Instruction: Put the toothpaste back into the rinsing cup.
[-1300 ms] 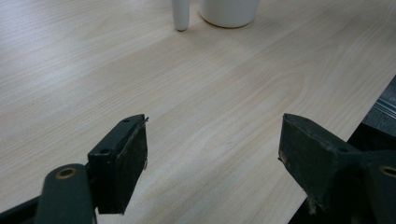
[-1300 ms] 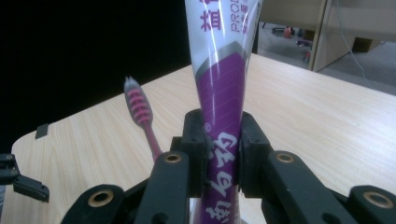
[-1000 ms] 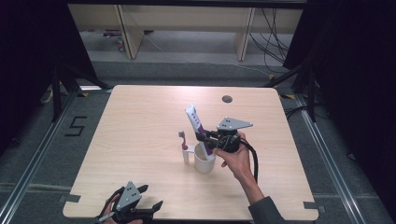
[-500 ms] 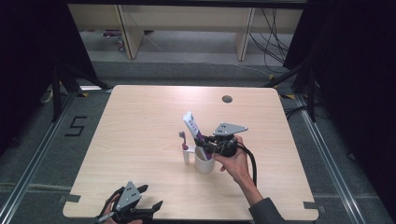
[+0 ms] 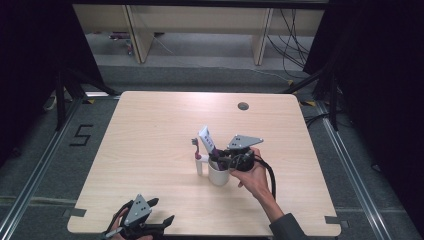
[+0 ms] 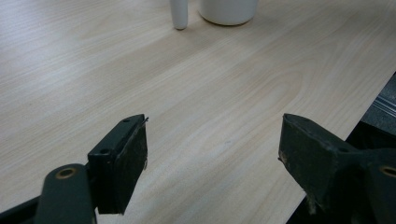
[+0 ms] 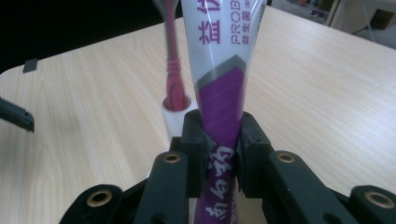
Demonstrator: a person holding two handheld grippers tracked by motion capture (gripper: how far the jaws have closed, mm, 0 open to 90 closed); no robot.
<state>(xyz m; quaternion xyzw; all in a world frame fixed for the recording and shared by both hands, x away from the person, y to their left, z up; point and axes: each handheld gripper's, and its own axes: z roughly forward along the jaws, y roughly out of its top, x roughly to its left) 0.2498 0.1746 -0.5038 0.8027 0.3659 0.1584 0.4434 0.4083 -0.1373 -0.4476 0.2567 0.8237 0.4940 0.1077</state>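
Observation:
My right gripper [image 5: 217,161] [image 7: 223,128] is shut on a white and purple toothpaste tube [image 5: 206,139] [image 7: 219,70], clamped near its lower end. The tube stands tilted over the mouth of a white cup [image 5: 218,176] [image 6: 227,8] at the table's middle. Whether its tip is inside the cup is hidden by the jaws. Just left of the cup, a toothbrush [image 5: 195,144] [image 7: 173,65] with a red handle stands upright in a small white holder [image 5: 199,166] [image 7: 173,117] [image 6: 179,14]. My left gripper [image 5: 162,210] [image 6: 212,126] rests open near the table's front edge, nothing between its fingers.
The light wooden table [image 5: 150,130] has a round cable hole [image 5: 243,106] near its back edge. Its right edge [image 6: 369,93] drops off close to my left gripper. Shelving and cables lie on the floor beyond the table, and dark curtains stand at both sides.
My right gripper has sunk a little toward the cup with the toothpaste tube in it. The left gripper has stayed where it was.

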